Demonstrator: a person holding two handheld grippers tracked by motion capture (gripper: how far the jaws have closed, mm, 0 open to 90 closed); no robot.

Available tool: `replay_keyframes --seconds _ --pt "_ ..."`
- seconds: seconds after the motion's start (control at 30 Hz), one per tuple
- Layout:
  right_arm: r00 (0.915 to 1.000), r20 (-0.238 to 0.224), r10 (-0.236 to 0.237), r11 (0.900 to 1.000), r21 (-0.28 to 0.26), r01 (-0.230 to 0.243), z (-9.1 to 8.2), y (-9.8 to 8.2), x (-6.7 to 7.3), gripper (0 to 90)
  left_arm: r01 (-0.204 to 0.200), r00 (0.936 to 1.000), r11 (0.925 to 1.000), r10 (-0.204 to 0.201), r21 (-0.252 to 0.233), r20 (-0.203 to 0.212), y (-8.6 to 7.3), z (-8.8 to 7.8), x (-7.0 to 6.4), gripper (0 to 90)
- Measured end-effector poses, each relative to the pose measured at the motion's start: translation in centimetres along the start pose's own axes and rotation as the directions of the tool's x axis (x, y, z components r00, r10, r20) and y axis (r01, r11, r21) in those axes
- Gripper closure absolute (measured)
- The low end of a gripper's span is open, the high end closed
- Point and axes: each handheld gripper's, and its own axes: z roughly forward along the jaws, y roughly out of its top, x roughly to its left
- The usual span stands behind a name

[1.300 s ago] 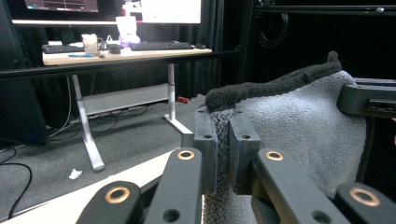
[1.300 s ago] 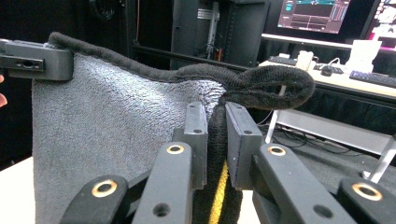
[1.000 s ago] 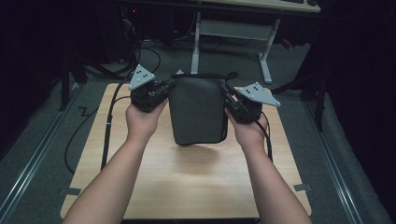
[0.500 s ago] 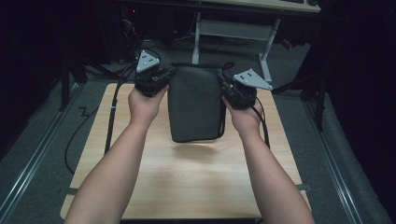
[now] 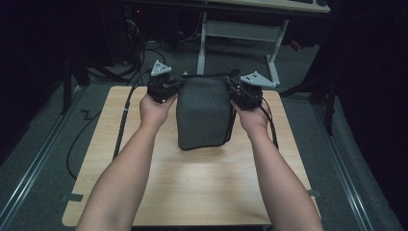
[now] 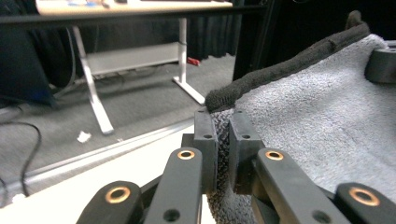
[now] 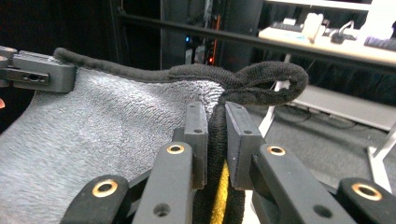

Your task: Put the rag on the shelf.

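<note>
While the grey towel [image 5: 202,113] is held up over the far half of the wooden surface [image 5: 192,183], its top corners are clamped by the left tongs [image 6: 223,140] and right tongs [image 7: 215,135]. Cables [image 5: 122,125] trail alongside; a white-legged desk [image 5: 240,29] stands beyond.

Both forearms stretched forward from the near edge, roughly parallel, hands well apart. Left hand [image 5: 153,109] wrapped around the left gripper [image 5: 177,86], jaws pointing inward to the right, pinched tight on the towel [image 5: 202,113] at its upper left corner. Right hand [image 5: 251,119] gripping the right gripper [image 5: 230,89], jaws pointing inward to the left, clamped on the upper right corner. Grey plates uppermost on both.
</note>
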Motion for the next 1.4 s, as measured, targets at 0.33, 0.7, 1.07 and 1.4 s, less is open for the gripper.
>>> replay_keyframes --seconds 0.33,0.7,1.07,1.4 --pt "0.9997 -0.005 0.026 0.997 0.075 -0.026 1.2 -1.9 0.1 81.2 0.046 0.9989 0.9979 -0.046 0.045 0.0 -2.4 0.8 0.5 83.7" --pt "0.9968 -0.031 0.074 0.988 0.14 -0.069 2.0 -4.1 -0.5 81.1 0.091 0.995 0.9905 -0.095 0.103 0.032 -5.2 1.6 0.9 83.7" --pt "0.9927 -0.078 0.092 0.987 0.137 -0.08 1.6 -5.4 -0.9 81.2 0.125 0.9884 0.9842 -0.134 0.126 0.071 -6.8 1.8 1.1 83.5" --pt "0.9903 -0.077 0.116 0.984 0.145 -0.104 1.8 -6.0 -1.3 81.3 0.14 0.985 0.9809 -0.152 0.135 0.082 -7.3 2.0 1.1 83.5"
